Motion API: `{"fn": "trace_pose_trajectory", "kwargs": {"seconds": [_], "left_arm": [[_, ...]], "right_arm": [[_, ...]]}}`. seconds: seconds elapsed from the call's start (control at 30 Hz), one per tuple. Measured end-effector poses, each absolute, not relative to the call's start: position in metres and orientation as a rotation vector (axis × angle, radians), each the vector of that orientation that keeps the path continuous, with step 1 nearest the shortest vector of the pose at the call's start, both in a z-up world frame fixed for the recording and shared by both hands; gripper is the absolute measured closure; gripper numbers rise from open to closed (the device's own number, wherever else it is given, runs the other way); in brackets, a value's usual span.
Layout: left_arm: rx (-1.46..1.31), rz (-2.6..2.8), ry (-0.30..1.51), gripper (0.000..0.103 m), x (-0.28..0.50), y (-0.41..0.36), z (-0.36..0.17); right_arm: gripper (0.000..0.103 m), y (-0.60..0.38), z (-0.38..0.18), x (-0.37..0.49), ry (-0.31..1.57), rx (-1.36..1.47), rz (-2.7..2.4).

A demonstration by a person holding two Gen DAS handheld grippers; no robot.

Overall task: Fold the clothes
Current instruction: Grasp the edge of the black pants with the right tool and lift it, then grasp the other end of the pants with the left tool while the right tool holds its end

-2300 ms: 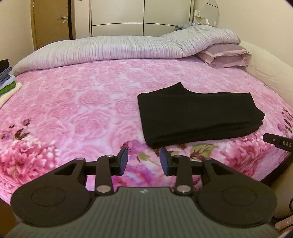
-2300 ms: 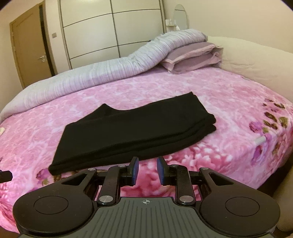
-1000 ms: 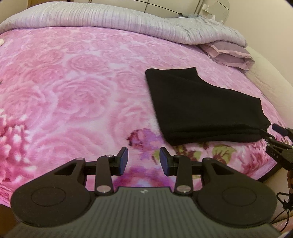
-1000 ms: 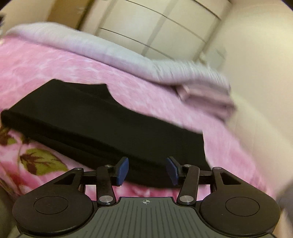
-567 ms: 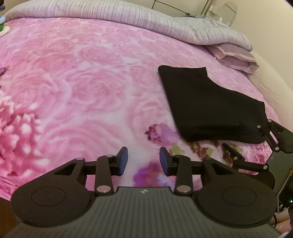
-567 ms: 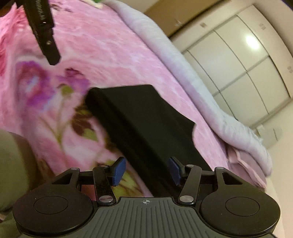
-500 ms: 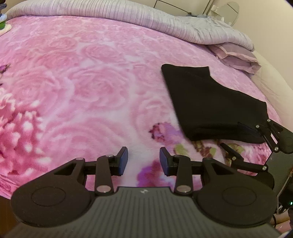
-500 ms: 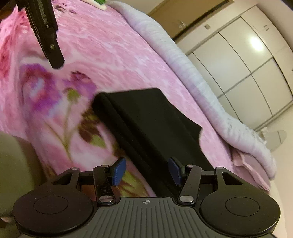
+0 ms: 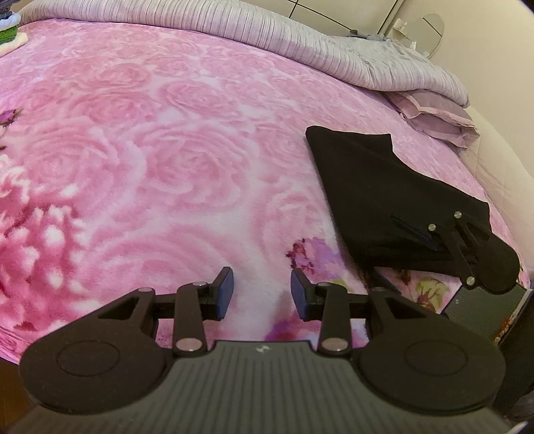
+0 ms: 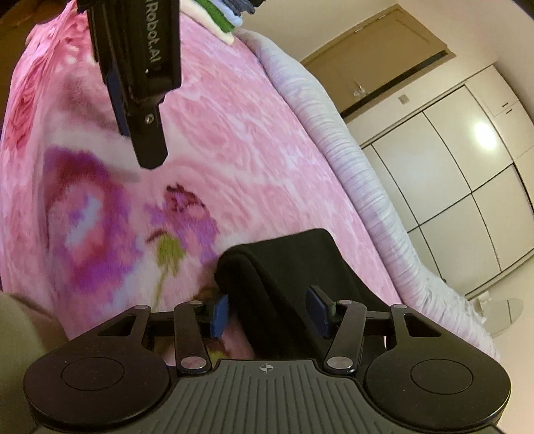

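A folded black garment (image 9: pixel 377 187) lies on the pink rose-patterned bed cover (image 9: pixel 167 160) at the right. My left gripper (image 9: pixel 262 293) is open and empty, low over the cover to the left of the garment. My right gripper (image 10: pixel 272 315) is open, with its jaws on either side of the garment's near folded edge (image 10: pixel 267 283). It also shows in the left wrist view (image 9: pixel 430 233) at the garment's near right end. The left gripper's body (image 10: pixel 140 66) hangs at the upper left of the right wrist view.
A rolled striped grey duvet (image 9: pixel 267 36) lies along the far side of the bed, with a mauve pillow (image 9: pixel 437 117) at the right. A stack of folded clothes (image 10: pixel 230 16) sits at the far left corner. Wardrobe doors (image 10: pixel 467 187) stand behind.
My right gripper has swung round to the garment's right end, opened wider and moved in so its jaws straddle the folded edge. My left gripper has drifted left, away from the garment, still open.
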State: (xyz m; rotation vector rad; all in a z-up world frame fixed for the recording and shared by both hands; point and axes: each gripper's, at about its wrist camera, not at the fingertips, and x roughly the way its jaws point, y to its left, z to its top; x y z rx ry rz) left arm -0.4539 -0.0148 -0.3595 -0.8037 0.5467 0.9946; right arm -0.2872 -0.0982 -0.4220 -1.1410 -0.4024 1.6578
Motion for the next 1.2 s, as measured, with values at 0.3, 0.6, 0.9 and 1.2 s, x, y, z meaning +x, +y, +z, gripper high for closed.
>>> {"fn": "trace_pose_trajectory", "kwargs": {"seconds": [0.3,0.6,0.9,1.2], "left_arm": [[-0.770,1.003,0.590,0.070,-0.442,-0.004,-0.354],[-0.690,0.910,0.626,0.070,-0.385,0.024,-0.347],[-0.648,0.794,0.694,0.070,-0.304,0.031,-0.363],[-0.617,0.785,0.723,0.070,-0.276,0.035,-0.363]], "right_arm": [[0.095,-0.076,-0.363,-0.230,0.214,-0.637,1.732],[0.096,-0.134,-0.319,-0.020,0.866,0.294,1.322],[0.095,-0.150,-0.352,0.048,0.968,0.320,1.137],[0.096,-0.171,-0.293,0.049,0.530,0.131,1.193]]}}
